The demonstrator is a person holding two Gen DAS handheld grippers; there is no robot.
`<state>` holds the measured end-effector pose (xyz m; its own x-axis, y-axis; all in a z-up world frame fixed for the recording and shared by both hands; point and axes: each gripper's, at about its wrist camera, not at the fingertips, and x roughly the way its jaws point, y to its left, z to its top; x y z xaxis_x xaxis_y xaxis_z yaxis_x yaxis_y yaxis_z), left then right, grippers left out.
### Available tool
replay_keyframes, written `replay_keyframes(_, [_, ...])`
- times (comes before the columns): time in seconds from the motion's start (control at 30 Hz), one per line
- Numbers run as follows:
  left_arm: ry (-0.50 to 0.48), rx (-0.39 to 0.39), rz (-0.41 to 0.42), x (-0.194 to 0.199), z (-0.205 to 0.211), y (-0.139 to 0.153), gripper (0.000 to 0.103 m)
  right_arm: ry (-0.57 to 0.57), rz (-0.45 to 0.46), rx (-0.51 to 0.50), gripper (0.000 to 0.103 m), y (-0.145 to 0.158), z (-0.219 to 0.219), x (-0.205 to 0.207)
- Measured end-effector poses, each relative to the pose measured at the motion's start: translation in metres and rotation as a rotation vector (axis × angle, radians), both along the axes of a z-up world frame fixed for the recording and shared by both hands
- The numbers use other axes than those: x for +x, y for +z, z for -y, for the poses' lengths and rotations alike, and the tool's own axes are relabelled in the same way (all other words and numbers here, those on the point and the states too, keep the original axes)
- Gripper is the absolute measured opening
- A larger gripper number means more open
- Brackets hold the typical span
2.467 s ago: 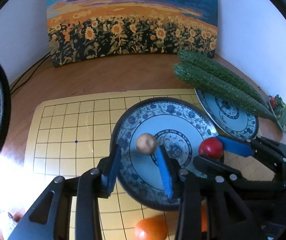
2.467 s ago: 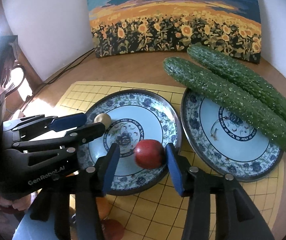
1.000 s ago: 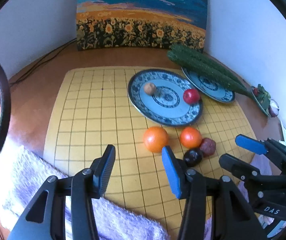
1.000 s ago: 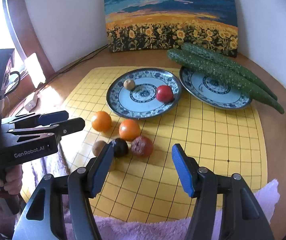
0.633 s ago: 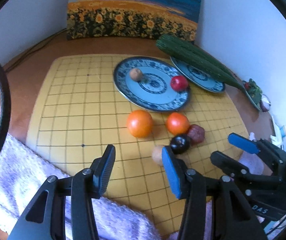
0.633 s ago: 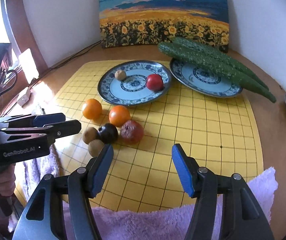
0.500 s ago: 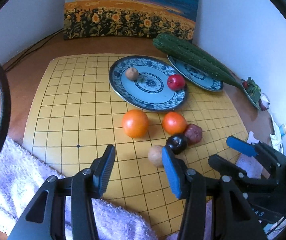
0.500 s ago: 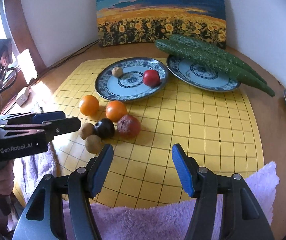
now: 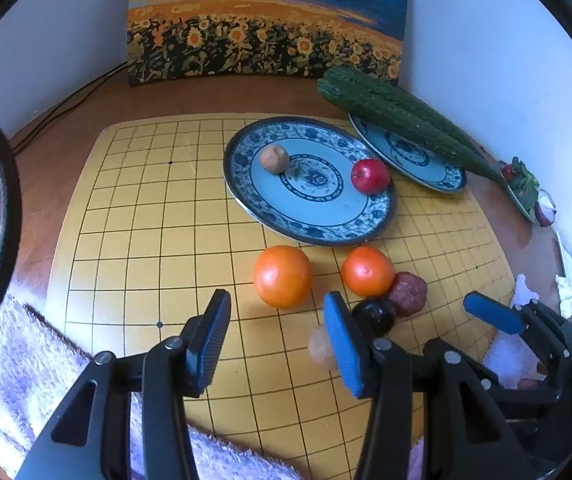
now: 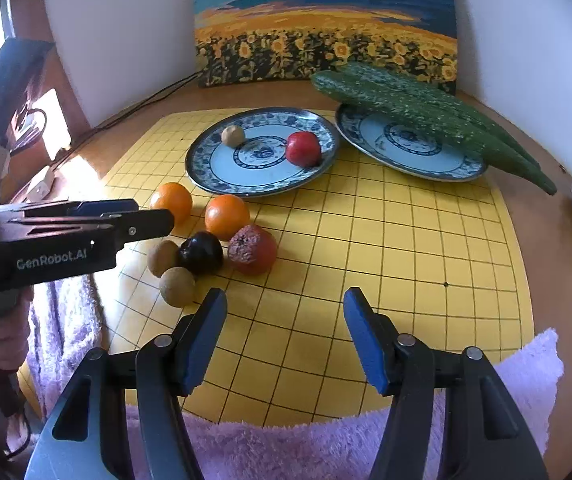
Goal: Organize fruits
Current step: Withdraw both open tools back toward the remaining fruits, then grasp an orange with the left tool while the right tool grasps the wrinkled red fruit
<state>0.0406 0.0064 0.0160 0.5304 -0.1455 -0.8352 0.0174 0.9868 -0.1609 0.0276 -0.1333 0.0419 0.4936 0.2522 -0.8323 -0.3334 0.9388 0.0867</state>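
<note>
Your left gripper hangs w/ jaws apart and nothing between the blue pads; same for your right gripper, spread a bit wider, also empty. Both tilt steeply down over the near part of the yellow gridded board, above the fuzzy lilac towel at its near edge.

Just beyond the left gripper's right pad sits the loose pile: big orange citrus fruit, smaller orange citrus fruit, glossy black round fruit, wrinkled dark-red fruit, and a tan round fruit half hidden behind that pad. The right view shows two small brown round fruits at the near-left of the pile. Farther on, the blue-and-white patterned plate already carries a small tan fruit and a red apple-like fruit. A second blue-and-white plate to the right has two long green cucumbers lying across it.

Risks, imo: the pile is packed tight, fruits touching, so closing on one can nudge its neighbours and send round ones rolling off the board's near edge. Both grippers sit close together near the same cluster, so going in at once could knock them together. The wrinkled fruit looks soft; a hard squeeze may split it. Anything set near the plate's rim could roll back out.
</note>
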Motion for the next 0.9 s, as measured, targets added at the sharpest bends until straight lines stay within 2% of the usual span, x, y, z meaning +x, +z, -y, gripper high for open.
replay_keyframes(0.33, [0.019,-0.011,-0.005,0.010,0.001,-0.007,0.051,0.040,0.001,-0.029,0.057,-0.008,-0.012,0.008])
replay_keyframes(0.63, [0.014,-0.038,-0.015,0.015,0.001,-0.011,0.051,0.054,-0.008,-0.038,0.056,-0.015,-0.016,0.017])
replay_keyframes(0.73, [0.011,-0.026,-0.010,0.015,0.002,-0.011,0.051,0.060,-0.001,-0.047,0.056,-0.015,-0.017,0.019])
replay_keyframes(0.9, [0.019,-0.034,-0.008,0.016,0.000,-0.011,0.047,0.071,0.009,-0.060,0.056,-0.016,-0.020,0.022])
